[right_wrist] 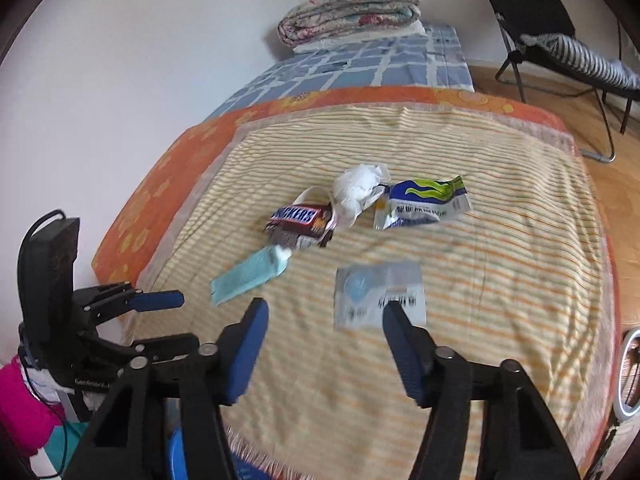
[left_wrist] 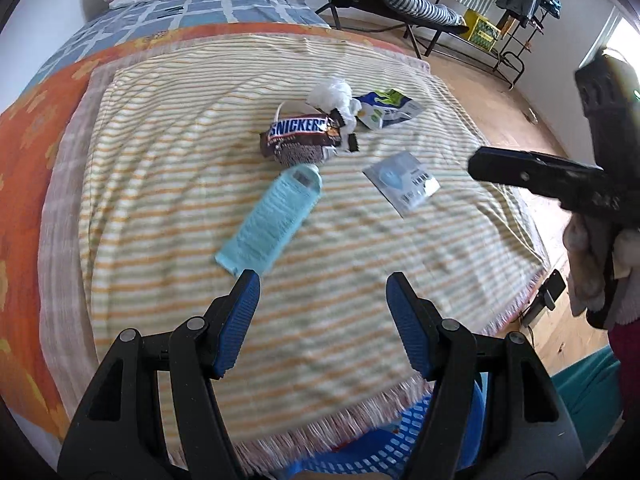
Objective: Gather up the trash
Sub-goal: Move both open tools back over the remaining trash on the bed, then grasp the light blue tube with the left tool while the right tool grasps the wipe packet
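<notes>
The left gripper (left_wrist: 322, 280) hangs over the near part of a striped cloth (left_wrist: 192, 152), its blue pads spread well apart with only cloth showing between them. The tip of its left pad sits just beside the near end of a pale blue packet (left_wrist: 272, 220), but whether it touches cannot be told. The right gripper (right_wrist: 326, 306) also stands open and empty; its right fingertip overlaps the near edge of a clear mask pouch (right_wrist: 378, 294) in the picture, contact unclear.

The trash lies mid-cloth: a Snickers wrapper (left_wrist: 300, 136) with a white tissue (left_wrist: 332, 94) and a blue-and-white wrapper (left_wrist: 386, 110) behind it, the blue packet in front of it, and the mask pouch (left_wrist: 402, 180) apart to the right.

The left view alone shows a blue basket (left_wrist: 404, 436) below the cloth's fringe, and a clothes rack (left_wrist: 516, 8) at the far wall. The right view alone shows the left gripper (right_wrist: 160, 300) from the side, jaws parted, and a pink sleeve (right_wrist: 20, 404) at the lower left. Both views are blurred.
</notes>
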Demonstrator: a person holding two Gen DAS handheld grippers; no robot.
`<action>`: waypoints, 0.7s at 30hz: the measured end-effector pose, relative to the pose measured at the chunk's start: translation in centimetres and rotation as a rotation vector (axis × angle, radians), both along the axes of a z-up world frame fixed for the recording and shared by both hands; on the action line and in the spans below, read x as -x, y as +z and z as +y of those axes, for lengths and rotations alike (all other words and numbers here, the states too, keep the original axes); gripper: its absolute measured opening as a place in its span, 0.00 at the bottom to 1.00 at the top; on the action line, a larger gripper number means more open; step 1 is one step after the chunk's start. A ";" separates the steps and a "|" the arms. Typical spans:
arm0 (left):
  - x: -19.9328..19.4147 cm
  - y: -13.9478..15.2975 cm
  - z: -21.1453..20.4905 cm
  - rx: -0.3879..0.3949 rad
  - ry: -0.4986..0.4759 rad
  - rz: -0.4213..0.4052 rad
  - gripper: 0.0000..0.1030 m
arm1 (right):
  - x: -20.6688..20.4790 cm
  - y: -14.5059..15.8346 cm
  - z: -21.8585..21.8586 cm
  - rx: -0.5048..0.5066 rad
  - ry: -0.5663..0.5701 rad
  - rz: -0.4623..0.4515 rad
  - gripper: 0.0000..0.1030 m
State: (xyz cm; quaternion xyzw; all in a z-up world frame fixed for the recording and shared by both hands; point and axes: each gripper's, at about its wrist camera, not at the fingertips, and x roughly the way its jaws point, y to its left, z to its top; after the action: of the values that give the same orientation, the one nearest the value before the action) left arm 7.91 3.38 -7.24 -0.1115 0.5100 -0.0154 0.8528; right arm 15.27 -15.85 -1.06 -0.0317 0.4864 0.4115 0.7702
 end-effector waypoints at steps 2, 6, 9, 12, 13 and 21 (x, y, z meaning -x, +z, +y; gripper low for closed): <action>-0.9 -0.6 0.5 -0.001 0.002 0.007 0.66 | -1.5 -0.9 0.7 -0.002 -0.004 0.026 0.57; -2.2 -1.4 1.6 0.032 0.025 0.018 0.66 | -3.6 -2.8 2.7 0.051 0.021 0.043 0.53; -2.9 -1.4 2.0 0.048 0.032 0.015 0.66 | -4.8 -3.9 3.7 0.054 0.024 0.073 0.53; -3.7 -1.5 1.9 0.047 0.021 0.017 0.66 | -5.8 -5.0 4.8 0.062 0.024 0.095 0.53; -3.9 -1.6 1.8 0.048 0.015 0.018 0.66 | -6.0 -5.2 5.1 0.068 0.029 0.094 0.53; -4.7 -2.6 1.7 0.045 0.016 0.038 0.66 | -6.6 -6.9 6.9 0.143 0.054 0.065 0.53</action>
State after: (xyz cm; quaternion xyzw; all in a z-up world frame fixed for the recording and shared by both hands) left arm 12.60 5.09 -9.79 -0.1349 0.5245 -0.0181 0.8404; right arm 21.89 -8.98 -7.93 -0.0865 0.5381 0.3971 0.7384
